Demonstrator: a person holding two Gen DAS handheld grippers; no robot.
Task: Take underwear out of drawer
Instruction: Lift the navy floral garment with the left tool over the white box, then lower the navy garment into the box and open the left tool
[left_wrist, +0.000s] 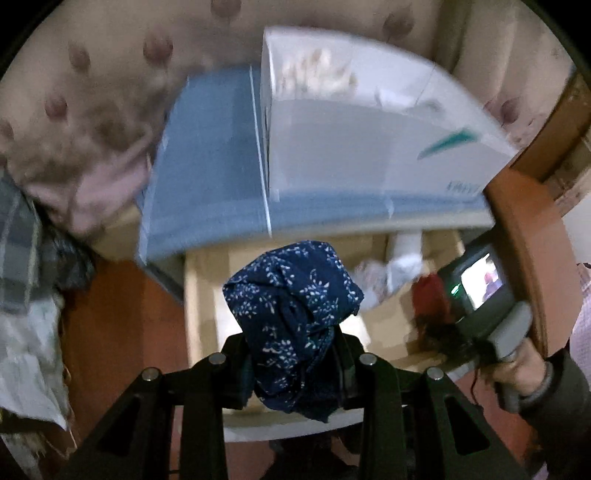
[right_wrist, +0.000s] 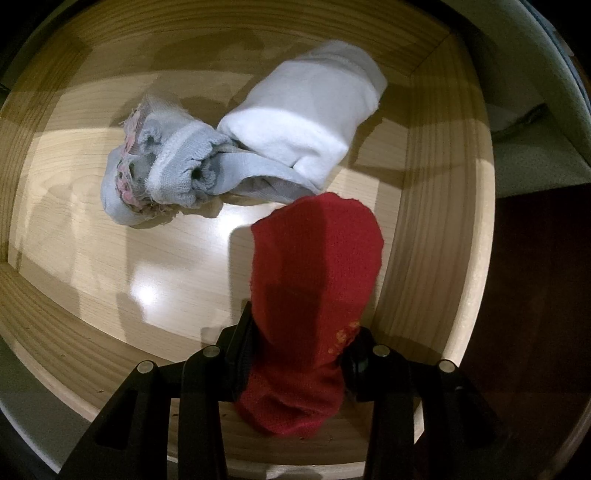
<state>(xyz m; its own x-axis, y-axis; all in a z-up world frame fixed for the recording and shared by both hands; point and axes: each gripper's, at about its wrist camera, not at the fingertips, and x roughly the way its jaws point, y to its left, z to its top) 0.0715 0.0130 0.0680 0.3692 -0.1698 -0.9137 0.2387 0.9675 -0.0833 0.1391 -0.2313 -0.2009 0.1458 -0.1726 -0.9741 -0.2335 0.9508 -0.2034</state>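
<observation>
My left gripper (left_wrist: 291, 354) is shut on navy blue underwear with a white print (left_wrist: 295, 295) and holds it above the open wooden drawer (left_wrist: 207, 295). My right gripper (right_wrist: 295, 354) is shut on red underwear (right_wrist: 314, 277) inside the drawer (right_wrist: 424, 221), near its right wall. The right gripper's body shows in the left wrist view (left_wrist: 480, 295), with the red cloth (left_wrist: 430, 299) by it. A rolled white garment (right_wrist: 306, 114) and a pale blue-grey one with pink trim (right_wrist: 166, 173) lie on the drawer floor beyond the red underwear.
A white and blue box (left_wrist: 332, 147) sits on top of the unit above the drawer. A buttoned beige headboard (left_wrist: 92, 92) stands behind. Grey checked and white cloths (left_wrist: 26, 258) lie at the left. A brown wooden frame (left_wrist: 517, 221) rises at the right.
</observation>
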